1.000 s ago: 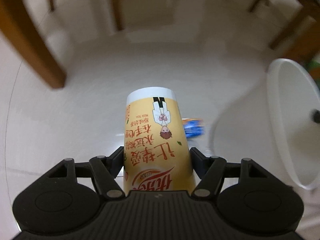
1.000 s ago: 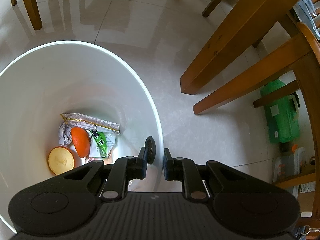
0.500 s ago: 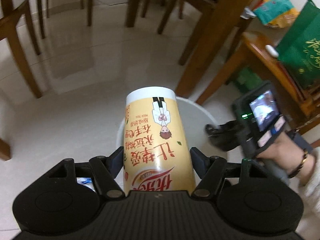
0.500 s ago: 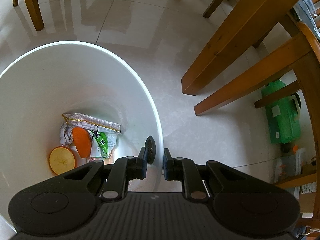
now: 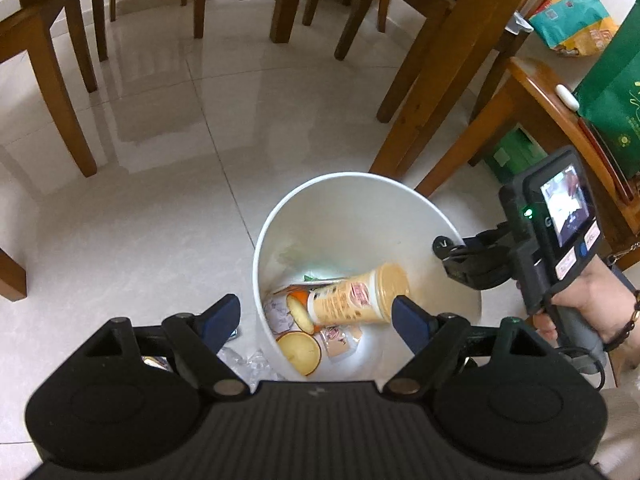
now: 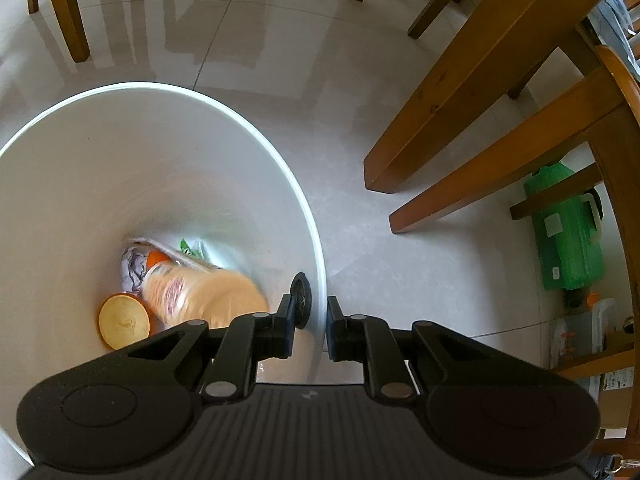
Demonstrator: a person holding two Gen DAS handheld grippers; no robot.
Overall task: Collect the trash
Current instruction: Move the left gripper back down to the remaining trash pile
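Jaws of the left gripper (image 5: 316, 318) stood spread wide and empty above the white bin (image 5: 304, 200); the milk tea cup (image 5: 352, 298) lay inside, long axis roughly level, wide mouth toward the right gripper (image 6: 311, 322), whose jaws pinched the bin's rim. Orange peel (image 6: 124, 322) and wrappers lay beneath the cup. Crumpled clear plastic (image 5: 248, 362), probably more trash, lay on the floor just beside the bin, nearer the left jaws. Chair legs (image 5: 60, 92) stood well apart.
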